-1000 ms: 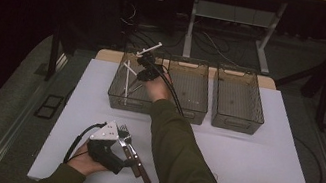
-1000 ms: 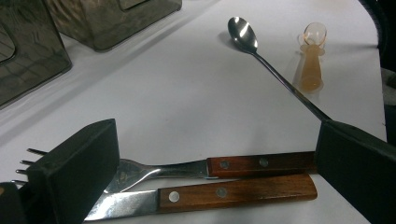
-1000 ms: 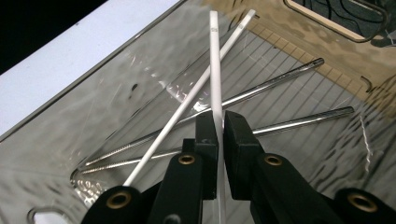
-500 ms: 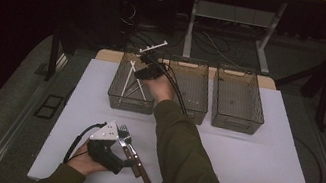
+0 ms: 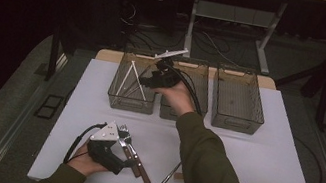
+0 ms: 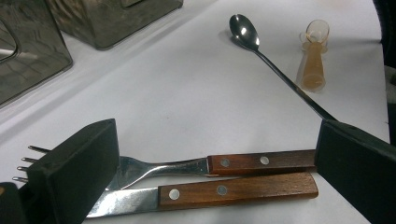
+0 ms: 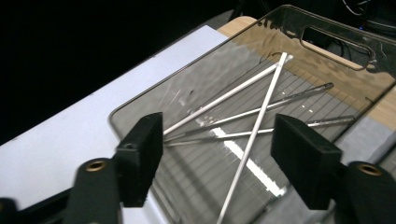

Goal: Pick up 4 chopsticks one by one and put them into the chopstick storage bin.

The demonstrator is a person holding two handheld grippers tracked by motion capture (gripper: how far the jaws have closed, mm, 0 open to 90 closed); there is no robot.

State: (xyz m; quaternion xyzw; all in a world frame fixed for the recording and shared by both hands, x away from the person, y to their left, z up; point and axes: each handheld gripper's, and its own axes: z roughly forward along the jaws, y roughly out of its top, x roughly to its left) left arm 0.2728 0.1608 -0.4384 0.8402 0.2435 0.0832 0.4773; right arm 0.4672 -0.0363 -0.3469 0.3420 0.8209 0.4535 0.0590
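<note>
My right gripper [image 5: 146, 81] hovers over the left clear bin [image 5: 129, 102], near its right wall. Its jaws have just been opening and stand open [image 7: 217, 140] with nothing between them. Below them, white sticks [image 7: 261, 116] and thin clear rods [image 7: 280, 100] lie crossed on the bin's floor. My left gripper [image 5: 125, 158] rests on the white table near the front left. Its open jaws [image 6: 217, 140] straddle a wooden-handled fork [image 6: 187, 165] and a wooden-handled knife [image 6: 233, 191] that lie side by side, the pads clear of both.
A long-handled spoon [image 6: 275, 70] and a small amber plastic piece [image 6: 313, 60] lie on the table just right of the cutlery. Two more clear bins stand in the row, the middle bin [image 5: 197, 114] and the right bin [image 5: 237, 121]. A white table top [image 5: 265, 160] stretches to the right.
My right hand has drawn back to the right and a little up from inside the left bin, and its jaws have opened. The left hand has stayed in place.
</note>
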